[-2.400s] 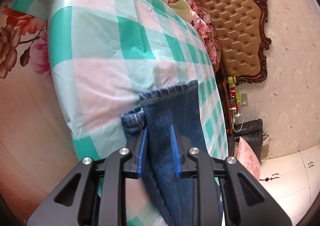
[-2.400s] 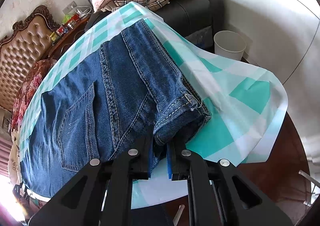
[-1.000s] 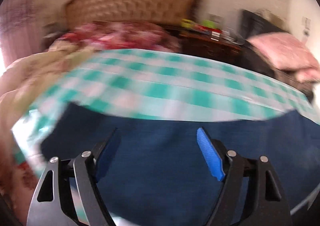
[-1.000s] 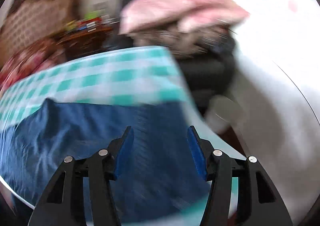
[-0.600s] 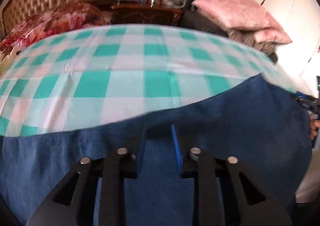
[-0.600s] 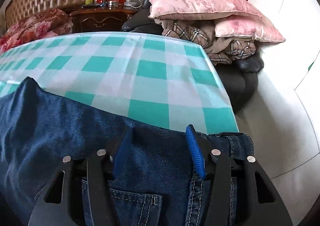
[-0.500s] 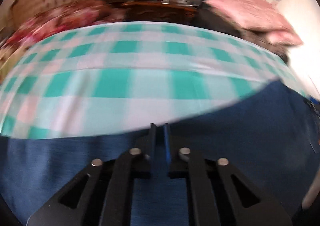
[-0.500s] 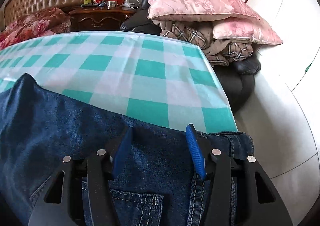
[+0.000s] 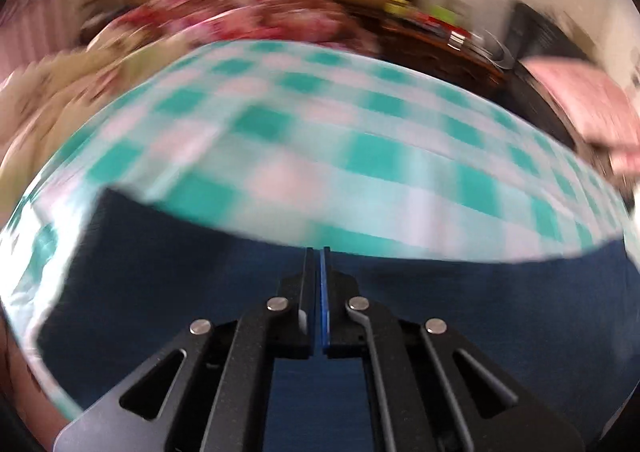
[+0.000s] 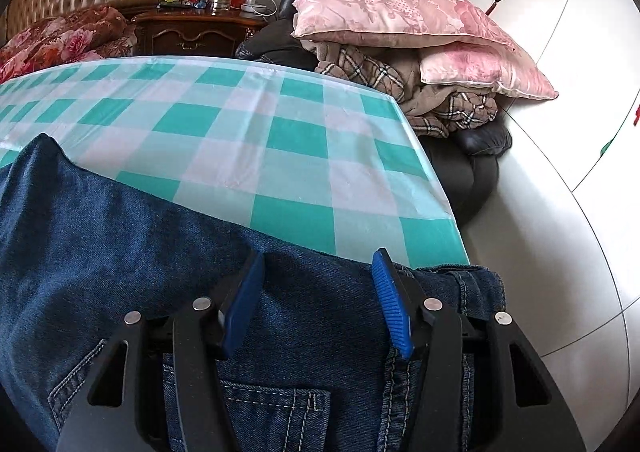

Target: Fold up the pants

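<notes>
Checked tablecloth (image 10: 248, 139) beyond jeans (image 10: 120, 252) bare; pillow pile (image 10: 400, 35) crowds right edge.

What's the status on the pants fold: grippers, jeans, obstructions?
Left gripper shut, nothing visibly pinched. Right gripper open over the jeans near the waistband. Jeans flat on the checked tablecloth. Nothing in the way.
</notes>
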`<move>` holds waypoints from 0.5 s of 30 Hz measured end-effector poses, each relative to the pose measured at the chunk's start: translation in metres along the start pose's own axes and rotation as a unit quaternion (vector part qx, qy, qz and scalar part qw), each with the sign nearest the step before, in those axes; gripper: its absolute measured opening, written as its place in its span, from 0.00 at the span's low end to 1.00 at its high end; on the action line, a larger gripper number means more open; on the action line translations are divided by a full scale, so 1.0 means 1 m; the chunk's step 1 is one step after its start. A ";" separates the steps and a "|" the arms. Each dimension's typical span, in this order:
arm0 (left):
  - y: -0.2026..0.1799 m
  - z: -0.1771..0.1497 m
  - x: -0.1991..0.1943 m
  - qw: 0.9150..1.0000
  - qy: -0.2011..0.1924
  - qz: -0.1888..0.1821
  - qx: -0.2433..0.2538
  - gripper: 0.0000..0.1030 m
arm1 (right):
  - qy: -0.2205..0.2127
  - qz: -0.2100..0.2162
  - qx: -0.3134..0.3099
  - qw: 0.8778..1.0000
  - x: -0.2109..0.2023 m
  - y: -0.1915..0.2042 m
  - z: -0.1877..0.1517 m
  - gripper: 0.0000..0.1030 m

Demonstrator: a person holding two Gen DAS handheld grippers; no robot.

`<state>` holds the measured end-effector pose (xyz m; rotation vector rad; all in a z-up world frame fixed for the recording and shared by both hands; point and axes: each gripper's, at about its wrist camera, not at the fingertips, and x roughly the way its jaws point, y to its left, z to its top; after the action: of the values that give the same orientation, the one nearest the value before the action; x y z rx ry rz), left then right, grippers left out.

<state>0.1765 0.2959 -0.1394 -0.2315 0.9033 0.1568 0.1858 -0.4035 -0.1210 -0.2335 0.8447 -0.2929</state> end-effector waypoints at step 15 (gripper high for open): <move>-0.051 -0.062 -0.074 0.999 -0.040 -0.010 0.019 0.92 | -0.006 0.004 0.014 1.000 -0.012 -0.003 0.000 0.53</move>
<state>0.0958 0.2274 -0.1108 -0.1976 0.8230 0.1301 0.1781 -0.4021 -0.1121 -0.2048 0.8294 -0.2949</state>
